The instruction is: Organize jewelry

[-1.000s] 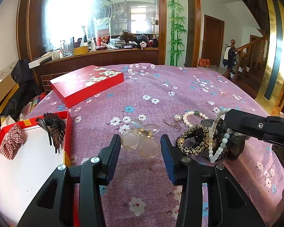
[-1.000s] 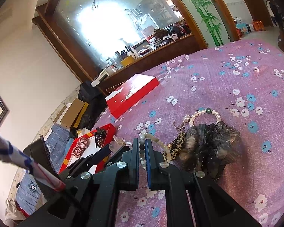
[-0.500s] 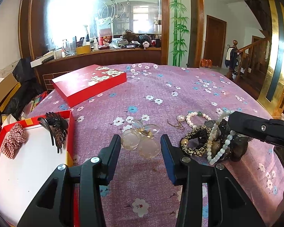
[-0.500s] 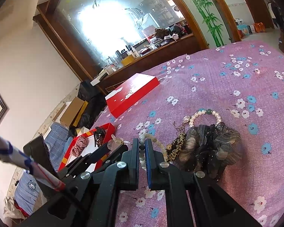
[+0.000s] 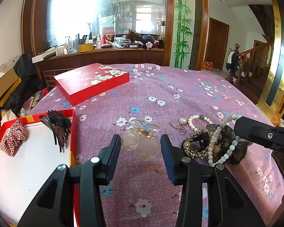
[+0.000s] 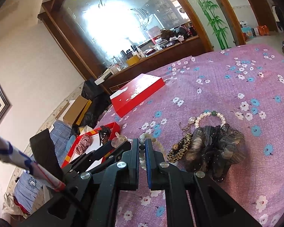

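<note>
Right wrist view: right hand-held gripper (image 6: 141,152) clenches a pale bead strand (image 6: 142,156) beside a dark scrunchie (image 6: 215,147); left (image 5: 141,145) gapes.

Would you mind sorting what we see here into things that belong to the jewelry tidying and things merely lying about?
Belongs to the job:
- pale bead bracelet, clamped in the right gripper
- pearl bracelet
- leopard scrunchie
- clear flower clip, ahead of the open left gripper
- open red tray

Lying about:
- cardboard box
- counter clutter
</note>
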`<action>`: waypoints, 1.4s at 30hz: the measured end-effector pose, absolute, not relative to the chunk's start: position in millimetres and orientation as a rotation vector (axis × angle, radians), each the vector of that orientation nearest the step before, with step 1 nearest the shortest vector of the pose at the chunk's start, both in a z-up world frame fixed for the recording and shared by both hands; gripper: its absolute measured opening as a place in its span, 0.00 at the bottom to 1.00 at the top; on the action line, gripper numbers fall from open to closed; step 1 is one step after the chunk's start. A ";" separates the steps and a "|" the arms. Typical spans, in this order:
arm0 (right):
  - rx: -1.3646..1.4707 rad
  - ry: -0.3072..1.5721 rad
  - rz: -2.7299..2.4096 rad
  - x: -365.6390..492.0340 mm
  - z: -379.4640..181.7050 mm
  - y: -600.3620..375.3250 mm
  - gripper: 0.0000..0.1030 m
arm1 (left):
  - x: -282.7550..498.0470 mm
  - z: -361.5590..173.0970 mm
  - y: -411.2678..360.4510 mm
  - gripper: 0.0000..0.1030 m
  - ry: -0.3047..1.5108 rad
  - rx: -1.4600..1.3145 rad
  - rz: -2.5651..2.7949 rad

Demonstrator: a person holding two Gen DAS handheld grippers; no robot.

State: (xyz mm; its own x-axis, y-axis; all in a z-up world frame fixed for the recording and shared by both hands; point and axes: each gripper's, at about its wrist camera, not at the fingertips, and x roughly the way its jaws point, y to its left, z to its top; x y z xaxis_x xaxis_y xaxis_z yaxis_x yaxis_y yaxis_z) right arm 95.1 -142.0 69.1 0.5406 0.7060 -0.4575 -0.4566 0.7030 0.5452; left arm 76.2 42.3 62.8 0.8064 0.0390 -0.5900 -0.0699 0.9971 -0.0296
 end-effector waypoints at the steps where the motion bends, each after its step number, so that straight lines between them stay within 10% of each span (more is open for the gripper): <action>1: 0.387 0.712 0.711 94.7 69.0 -141.9 0.07 | 75.8 63.0 42.7 0.41 0.627 -0.052 0.061; 42: 0.421 0.778 0.762 102.0 45.9 -143.3 0.07 | 81.3 51.8 50.5 0.41 0.696 -0.146 0.041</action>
State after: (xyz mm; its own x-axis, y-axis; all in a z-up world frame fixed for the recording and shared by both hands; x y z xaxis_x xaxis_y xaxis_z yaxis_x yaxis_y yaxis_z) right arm 102.0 -143.3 45.9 0.4716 0.7464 -0.4695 -0.4544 0.6620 0.5960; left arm 81.3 50.5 51.8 0.7668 -0.0110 -0.6418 -0.0867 0.9889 -0.1205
